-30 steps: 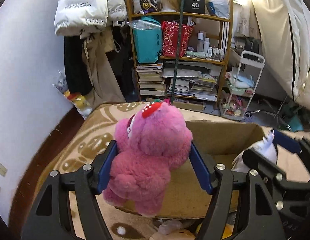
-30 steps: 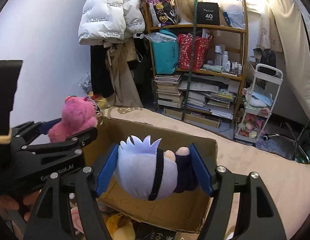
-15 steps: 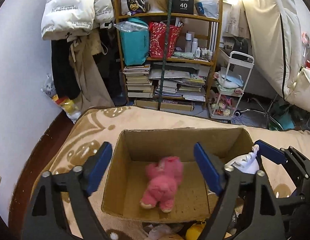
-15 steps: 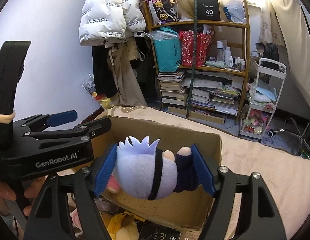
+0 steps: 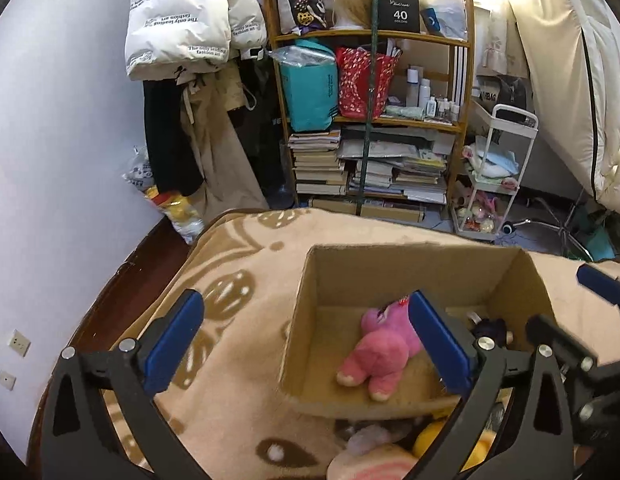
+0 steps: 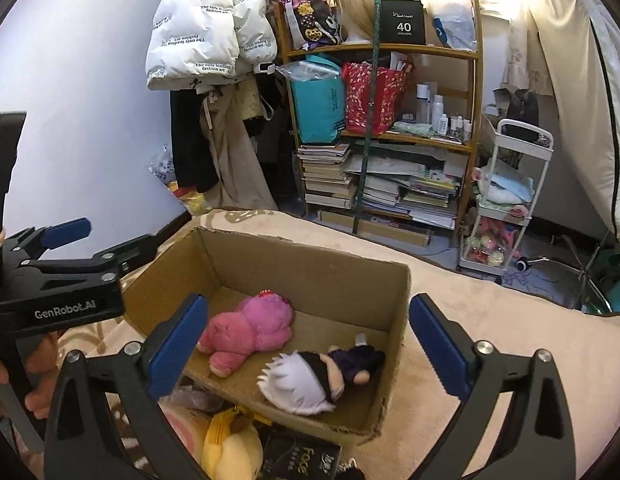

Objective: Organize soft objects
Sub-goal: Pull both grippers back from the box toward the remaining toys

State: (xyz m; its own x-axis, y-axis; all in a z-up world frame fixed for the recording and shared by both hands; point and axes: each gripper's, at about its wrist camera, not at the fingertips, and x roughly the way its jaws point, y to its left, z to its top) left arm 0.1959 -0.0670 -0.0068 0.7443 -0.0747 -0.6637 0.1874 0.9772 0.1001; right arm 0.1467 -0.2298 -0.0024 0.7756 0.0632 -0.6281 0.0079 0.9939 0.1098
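Note:
An open cardboard box (image 5: 410, 246) (image 6: 302, 246) stands on a patterned blanket. A pink plush bear (image 5: 384, 354) (image 6: 250, 328) lies on its floor. Beside it lies a white-haired doll in dark clothes (image 6: 310, 380), of which the left wrist view shows only a dark scrap (image 5: 490, 326). My left gripper (image 5: 304, 308) (image 6: 106, 240) hovers over the box's left wall, its jaws opening with nothing between them. My right gripper (image 6: 309, 308) (image 5: 574, 304) hangs above the box's near right part, jaws also opening and empty, with the doll lying loose below.
More soft toys lie in front of the box: a yellow plush (image 6: 230, 448) (image 5: 434, 436) and a pale pink one (image 5: 374, 460), plus a black packet (image 6: 298, 460). Beyond the bed are a crowded bookshelf (image 5: 374, 120), hanging coats (image 5: 198, 40) and a white cart (image 5: 498, 172).
Both grippers went from shut on their toys to wide open. The pink bear and then the white-haired doll dropped into the box. The left gripper has shifted to the left.

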